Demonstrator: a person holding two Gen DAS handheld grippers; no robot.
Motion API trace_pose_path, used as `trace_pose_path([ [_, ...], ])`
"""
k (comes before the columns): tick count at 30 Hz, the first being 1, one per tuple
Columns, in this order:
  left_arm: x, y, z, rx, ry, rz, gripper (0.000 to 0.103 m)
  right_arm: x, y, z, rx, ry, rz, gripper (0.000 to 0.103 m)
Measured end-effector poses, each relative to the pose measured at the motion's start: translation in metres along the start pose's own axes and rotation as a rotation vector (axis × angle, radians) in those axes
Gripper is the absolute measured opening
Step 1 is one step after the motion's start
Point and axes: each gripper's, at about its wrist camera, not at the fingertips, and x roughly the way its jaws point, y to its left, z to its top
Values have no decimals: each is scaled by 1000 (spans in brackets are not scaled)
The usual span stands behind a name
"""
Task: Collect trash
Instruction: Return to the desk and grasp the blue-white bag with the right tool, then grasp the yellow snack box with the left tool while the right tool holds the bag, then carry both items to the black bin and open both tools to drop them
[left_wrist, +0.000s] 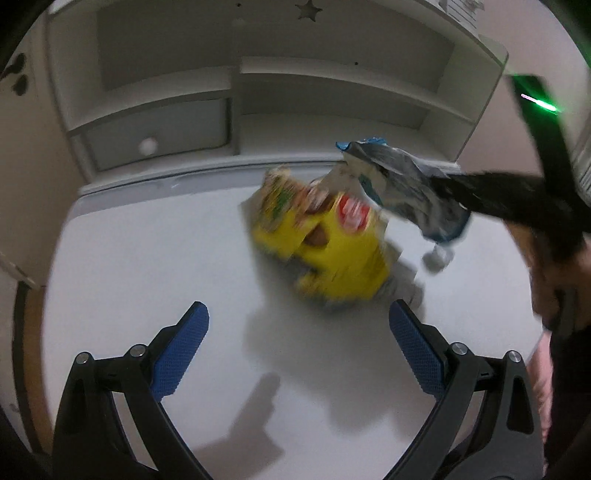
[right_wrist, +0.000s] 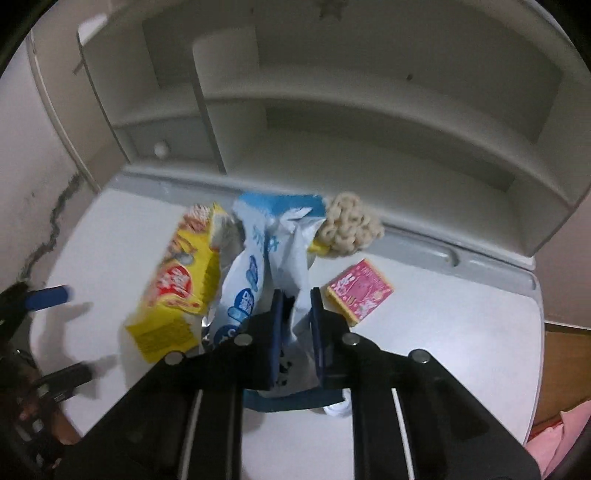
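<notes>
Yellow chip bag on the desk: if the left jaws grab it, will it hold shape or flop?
Likely floppy: the yellow chip bag lies crumpled and creased on the desk. Probably light, since it looks opened and flattened. The film may slip, so pinching a fold seems safer.
</notes>
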Motion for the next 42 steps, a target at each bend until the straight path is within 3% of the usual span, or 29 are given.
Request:
trace_pose_path([
  [3, 19, -11, 29, -26, 53, -6, 95, -30, -6, -6, 15, -55, -5, 15],
  [8, 52, -18, 74, -66, 124, 63, 95, -58, -20, -22, 44, -80, 0, 15],
  [14, 99, -10, 82, -136, 291, 83, 95, -73, -37, -49, 83, -77, 2, 15],
  [15, 101, -8, 80, -158, 291, 70, 89, -74, -38, -54, 89, -75, 3, 15],
  [17, 97, -2, 74, -205, 259, 13, 73, -75, -40, -60, 99, -71, 2, 15],
  [18, 93, -4, 73, -196, 247, 8, 59, -76, -41, -64, 104, -70, 2, 15],
  [21, 70, -14, 72, -126, 178, 30, 38, -80, -46, -75, 124, -69, 2, 15],
  [24, 52, -9, 73, -121, 143, 3, 33, -88, -50, -86, 147, -80, 2, 15],
  [30, 4, -11, 72, -111, 56, 0, 33, -112, -62, -108, 206, -109, -11, 15],
  [35, -35, -30, 71, -69, -18, -61, 33, -142, -88, -139, 291, -142, -50, 15],
  [39, -49, -91, 63, 46, -52, -166, 33, -169, -117, -179, 391, -166, -94, 15],
  [42, -44, -165, 44, 178, -53, -268, 33, -190, -143, -225, 487, -171, -155, 15],
])
